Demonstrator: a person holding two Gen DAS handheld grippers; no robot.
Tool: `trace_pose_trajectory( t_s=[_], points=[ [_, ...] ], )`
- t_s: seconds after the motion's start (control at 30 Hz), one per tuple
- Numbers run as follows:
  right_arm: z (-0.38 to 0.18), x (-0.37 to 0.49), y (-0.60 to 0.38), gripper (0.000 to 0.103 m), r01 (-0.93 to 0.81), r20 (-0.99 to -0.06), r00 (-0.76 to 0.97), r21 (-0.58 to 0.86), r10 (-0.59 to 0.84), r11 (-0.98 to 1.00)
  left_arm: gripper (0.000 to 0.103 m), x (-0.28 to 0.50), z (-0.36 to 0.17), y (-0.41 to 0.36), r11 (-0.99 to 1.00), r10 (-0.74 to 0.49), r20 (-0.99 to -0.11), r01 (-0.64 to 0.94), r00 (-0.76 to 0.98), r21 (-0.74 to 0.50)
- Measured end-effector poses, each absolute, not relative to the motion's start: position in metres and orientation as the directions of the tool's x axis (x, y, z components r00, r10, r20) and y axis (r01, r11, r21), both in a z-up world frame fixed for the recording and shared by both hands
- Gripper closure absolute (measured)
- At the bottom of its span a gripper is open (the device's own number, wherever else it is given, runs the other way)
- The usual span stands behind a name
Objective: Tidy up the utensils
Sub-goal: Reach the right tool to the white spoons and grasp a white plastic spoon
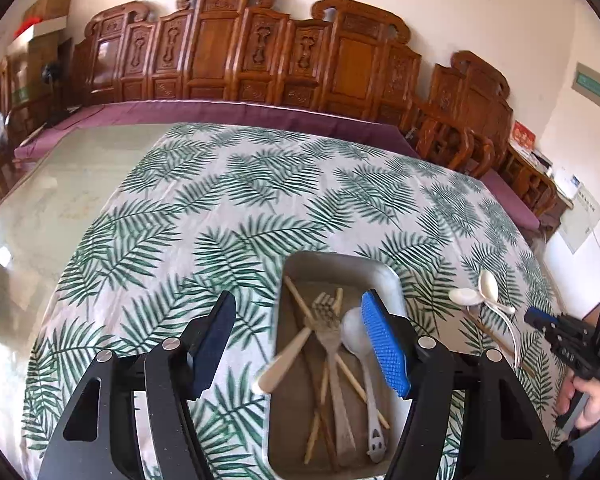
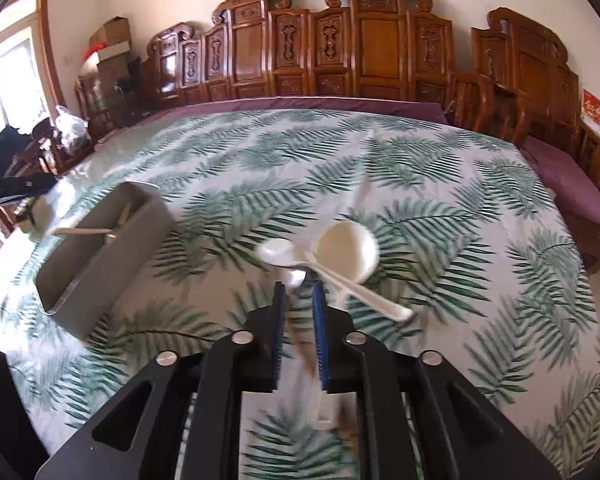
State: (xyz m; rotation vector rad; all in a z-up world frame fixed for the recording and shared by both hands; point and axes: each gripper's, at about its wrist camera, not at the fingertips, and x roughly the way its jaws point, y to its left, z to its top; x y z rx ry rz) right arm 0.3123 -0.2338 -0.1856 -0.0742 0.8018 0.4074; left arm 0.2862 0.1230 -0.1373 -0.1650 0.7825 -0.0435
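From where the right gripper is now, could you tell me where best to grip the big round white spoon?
Probably its handle, from above: the white spoon lies flat, its bowl is too wide for the right gripper, and the slim handle's free end clears the smaller spoon.

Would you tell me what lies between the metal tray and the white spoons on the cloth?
Only bare leaf-print tablecloth lies between the metal tray and the white spoons, shown in the right wrist view.
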Motion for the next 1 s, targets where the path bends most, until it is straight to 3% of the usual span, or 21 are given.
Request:
trace_pose_trajectory(
  t_s=[0.07, 0.37, 0.53, 0.73, 0.93, 1.0],
  points=[
    [-0.191, 0.319, -0.244, 0.072, -0.370, -0.724, 0.621, 0.068, 0.301, 0.927, 0.040, 0.286, -0.138, 0.108, 0.988, -0.111, -0.701, 0.005, 0.705, -0.151],
    [-0.221, 0.349, -0.254, 0.072, -0.378, -0.781, 0.542, 0.105, 0.311, 0.920, 0.040, 0.284, -0.144, 0.028, 0.987, -0.156, -0.713, 0.129, 0.684, -0.093],
    [-0.210, 0.355, -0.247, 0.072, -0.416, -0.745, 0.579, 0.080, 0.332, 0.906, 0.040, 0.287, -0.154, -0.014, 0.981, -0.165, -0.737, 0.184, 0.655, -0.057],
    [-0.226, 0.376, -0.243, 0.072, -0.461, -0.784, 0.511, 0.098, 0.354, 0.882, 0.040, 0.289, -0.172, -0.051, 0.976, -0.199, -0.761, 0.197, 0.618, -0.095],
    [-0.233, 0.379, -0.259, 0.072, -0.457, -0.806, 0.410, 0.223, 0.427, 0.861, 0.040, 0.296, -0.197, -0.083, 0.970, -0.216, -0.794, 0.220, 0.568, -0.107],
    [-0.232, 0.376, -0.261, 0.077, -0.463, -0.812, 0.398, 0.225, 0.427, 0.858, 0.040, 0.298, -0.205, -0.091, 0.968, -0.213, -0.807, 0.229, 0.551, -0.099]
  ],
)
